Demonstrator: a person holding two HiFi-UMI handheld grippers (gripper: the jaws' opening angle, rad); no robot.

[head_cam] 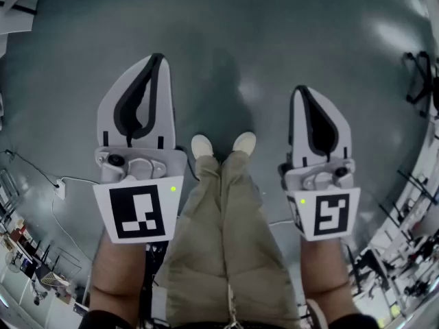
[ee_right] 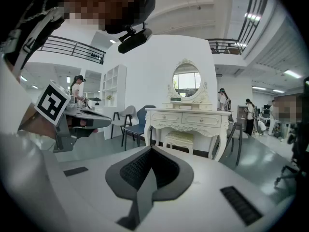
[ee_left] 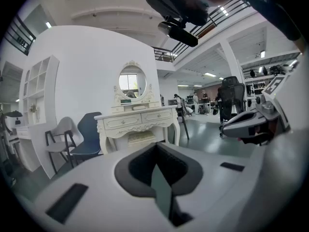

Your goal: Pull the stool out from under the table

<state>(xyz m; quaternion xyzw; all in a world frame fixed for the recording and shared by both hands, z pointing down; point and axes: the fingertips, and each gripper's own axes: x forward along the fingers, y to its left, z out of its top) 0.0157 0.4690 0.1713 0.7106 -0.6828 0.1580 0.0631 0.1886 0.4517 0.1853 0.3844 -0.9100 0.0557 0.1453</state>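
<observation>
A cream stool [ee_left: 141, 138] with a cushioned top stands tucked under a white ornate dressing table [ee_left: 137, 120] with an oval mirror, several steps ahead of me. The right gripper view shows the same stool [ee_right: 179, 139] between the legs of the table [ee_right: 189, 118]. Neither shows in the head view. My left gripper [head_cam: 159, 57] and right gripper [head_cam: 300, 88] hang side by side over the grey floor, both shut with nothing between the jaws. The left gripper's tips [ee_left: 155, 147] and the right gripper's tips [ee_right: 151, 149] both aim toward the table, far from it.
A white chair [ee_left: 60, 132] and a blue chair [ee_left: 88, 133] stand left of the table by a white shelf wall. A dark chair [ee_right: 236, 134] stands right of it. A black office chair [ee_left: 231, 98] and several people are farther back. My legs and white shoes [head_cam: 202, 144] show below.
</observation>
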